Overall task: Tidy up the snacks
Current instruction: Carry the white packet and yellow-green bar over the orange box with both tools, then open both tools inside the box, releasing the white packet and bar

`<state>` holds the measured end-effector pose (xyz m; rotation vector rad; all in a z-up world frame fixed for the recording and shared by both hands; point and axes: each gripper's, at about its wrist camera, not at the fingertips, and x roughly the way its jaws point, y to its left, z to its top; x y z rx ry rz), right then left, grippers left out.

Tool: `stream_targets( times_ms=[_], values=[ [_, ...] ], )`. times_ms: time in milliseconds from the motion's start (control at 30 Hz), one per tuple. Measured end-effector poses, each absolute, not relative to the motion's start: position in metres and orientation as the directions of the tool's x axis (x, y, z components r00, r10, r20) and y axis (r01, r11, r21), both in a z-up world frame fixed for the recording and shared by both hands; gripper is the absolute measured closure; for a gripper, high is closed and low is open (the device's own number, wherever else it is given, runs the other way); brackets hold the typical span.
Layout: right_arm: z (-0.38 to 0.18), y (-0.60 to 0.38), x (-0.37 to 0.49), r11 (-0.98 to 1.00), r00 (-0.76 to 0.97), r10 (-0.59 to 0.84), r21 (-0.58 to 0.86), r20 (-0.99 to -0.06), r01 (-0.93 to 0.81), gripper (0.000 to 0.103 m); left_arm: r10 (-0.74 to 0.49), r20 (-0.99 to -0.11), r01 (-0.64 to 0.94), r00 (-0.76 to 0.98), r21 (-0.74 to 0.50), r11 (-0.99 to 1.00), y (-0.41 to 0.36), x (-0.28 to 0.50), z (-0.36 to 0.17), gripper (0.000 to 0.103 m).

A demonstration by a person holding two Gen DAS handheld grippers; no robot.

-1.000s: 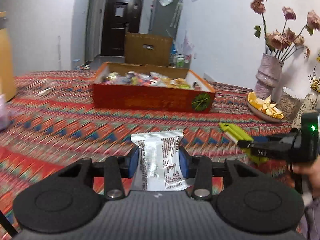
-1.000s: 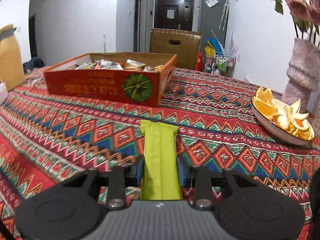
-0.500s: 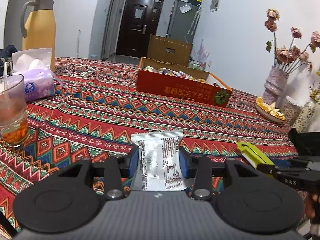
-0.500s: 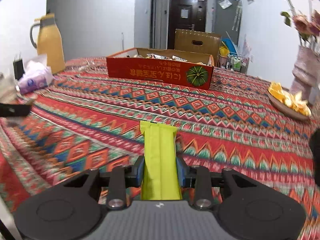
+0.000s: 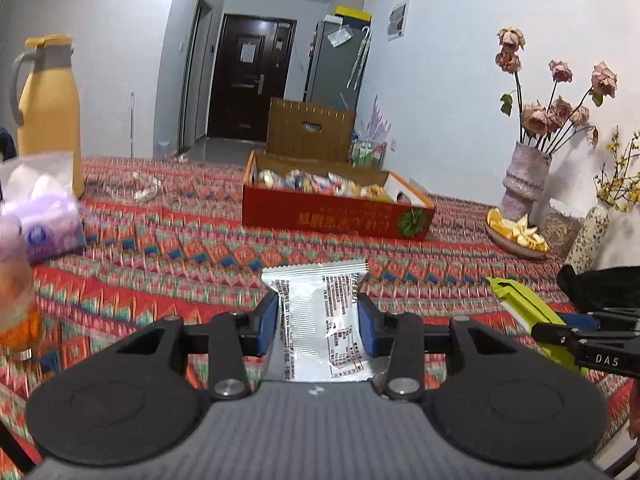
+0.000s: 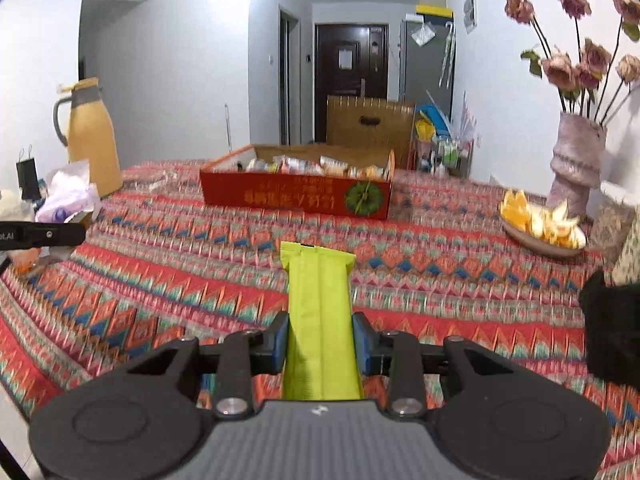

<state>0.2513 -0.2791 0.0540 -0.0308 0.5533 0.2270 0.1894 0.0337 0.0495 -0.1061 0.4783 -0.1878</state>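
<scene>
My left gripper (image 5: 318, 326) is shut on a silver snack packet (image 5: 320, 316) with dark print, held above the patterned cloth. A lime-green snack bar (image 6: 320, 312) sticks out forward from my right gripper (image 6: 320, 344), whose blue pads press on its sides. From the left wrist view the right gripper (image 5: 560, 326) shows at the right edge with the green bar (image 5: 518, 300). The red snack box (image 5: 336, 212), also the red snack box (image 6: 296, 196), stands far ahead on the table, holding several wrapped snacks.
A yellow jug (image 5: 48, 112), a tissue pack (image 5: 44, 212) and a glass of drink (image 5: 16, 304) stand at the left. A plate of orange peel (image 6: 540, 224) and a vase with dried roses (image 6: 576, 164) stand at the right. Patterned tablecloth (image 6: 200, 280) lies between me and the box.
Both grippers have pulled back from the red box, which now looks smaller and farther off. The jug, tissues and glass came into view at the left. Each snack stays gripped.
</scene>
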Motion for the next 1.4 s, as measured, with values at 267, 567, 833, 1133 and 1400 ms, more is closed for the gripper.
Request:
stream_targets(
  times_ms=[267,567,833,1133,1400],
  values=[
    [0.085,-0.285,0.33,0.963,0.848,0.225,-0.02,-0.479,-0.267,0.071,-0.223,-0.396,0.2,0.891,-0.1,0.975,0.029,0.264,0.083,0.061],
    [0.104,-0.287,0.478,0.962,0.852,0.242,0.001,-0.464,-0.272,0.071,-0.232,-0.433,0.18,0.871,-0.158,0.971,0.025,0.419,0.091,0.061],
    [0.064,-0.27,0.609,0.983,0.824,0.16,0.015,-0.543,-0.181,0.071,-0.198,-0.518,0.156,0.832,-0.124,0.98,0.006,0.534,0.056,0.061],
    [0.016,-0.241,0.652,0.981,0.817,0.045,-0.129,-0.575,-0.144,0.069,-0.171,-0.575,0.172,0.8,-0.054,0.984,-0.011,0.577,0.013,0.056],
    [0.01,-0.235,0.656,0.978,0.823,0.062,-0.13,-0.565,-0.163,0.053,-0.173,-0.563,0.194,0.808,-0.024,0.981,-0.011,0.571,0.01,0.03]
  ],
)
